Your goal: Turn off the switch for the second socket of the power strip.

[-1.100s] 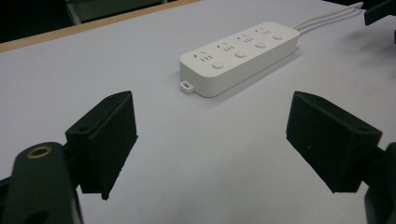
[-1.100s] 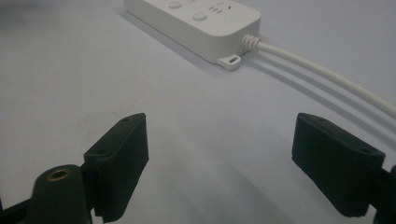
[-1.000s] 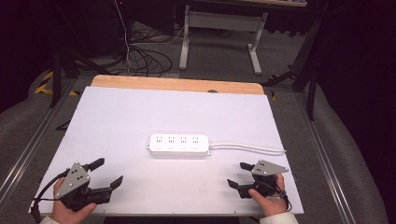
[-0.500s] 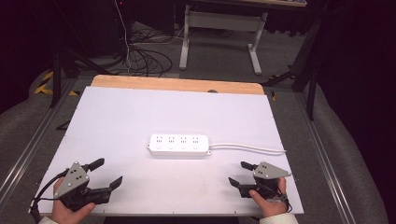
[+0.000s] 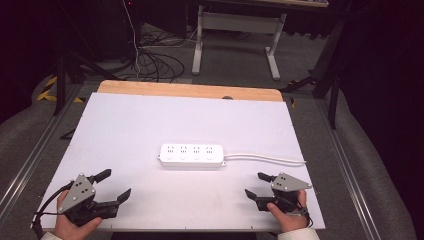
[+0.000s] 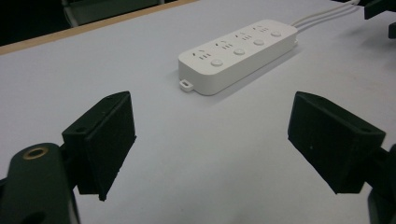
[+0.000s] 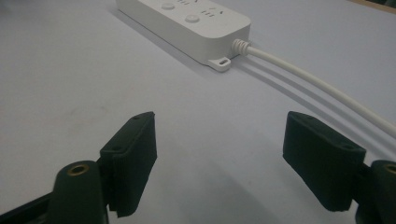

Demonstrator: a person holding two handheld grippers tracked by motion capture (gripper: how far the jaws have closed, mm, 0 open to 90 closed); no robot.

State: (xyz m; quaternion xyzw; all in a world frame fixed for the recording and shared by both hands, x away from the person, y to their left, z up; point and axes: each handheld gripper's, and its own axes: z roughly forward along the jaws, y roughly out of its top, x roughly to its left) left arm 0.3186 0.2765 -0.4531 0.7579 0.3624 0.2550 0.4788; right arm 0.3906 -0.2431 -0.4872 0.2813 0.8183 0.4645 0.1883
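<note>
At near edge of tabletop (image 5: 125, 125), left gripper (image 5: 111, 185) and right gripper (image 5: 256, 185) both spread, empty; likely pre-approach, next: close in on power strip (image 5: 191, 155) mid-table.

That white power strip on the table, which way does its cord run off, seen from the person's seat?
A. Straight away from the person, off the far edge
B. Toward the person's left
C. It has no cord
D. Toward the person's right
D: in the high view the cord leaves the right end of the power strip and runs to the table's right edge, past the right gripper.
</note>
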